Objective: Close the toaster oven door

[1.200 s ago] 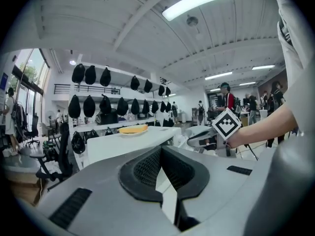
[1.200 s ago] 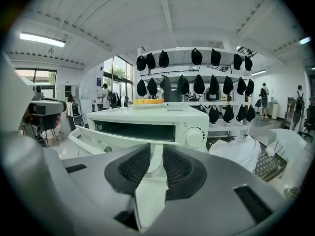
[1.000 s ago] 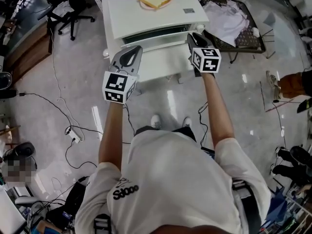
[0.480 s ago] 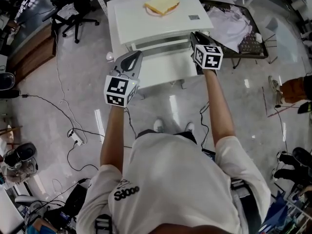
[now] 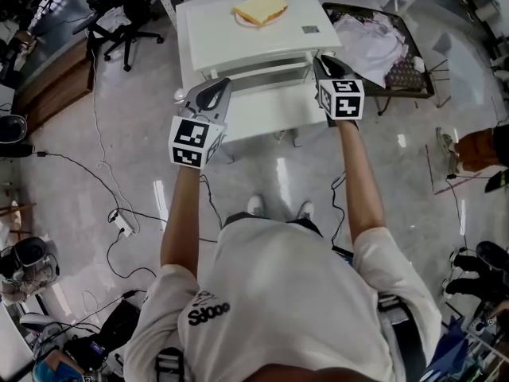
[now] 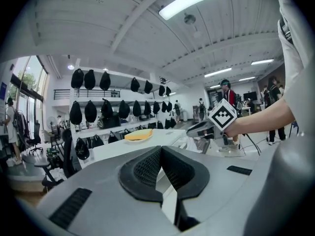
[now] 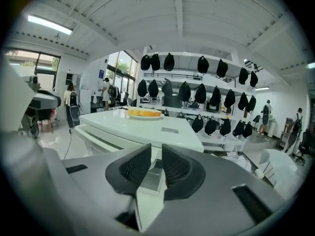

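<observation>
A white toaster oven point(image 5: 254, 34) stands on the floor in front of me with a slice of bread point(image 5: 260, 8) on a plate on top. Its door point(image 5: 262, 110) hangs tilted outward, leaving a dark gap under the top. My left gripper point(image 5: 218, 86) is at the door's left corner; in the left gripper view its tips point(image 6: 160, 149) meet, holding nothing. My right gripper point(image 5: 321, 60) is at the door's right corner. In its own view the right gripper point(image 7: 156, 149) has its pads a little apart, with the door's white edge point(image 7: 147, 178) between them.
An office chair point(image 5: 119, 14) stands at the back left. Cables and a power strip point(image 5: 121, 225) lie on the floor to the left. A dark rack with white cloth point(image 5: 374, 38) sits right of the oven. A person's leg point(image 5: 477, 138) shows at the right edge.
The head view has shifted slightly. Both grippers stay at the door's two corners, and the door's tilt looks much the same.
</observation>
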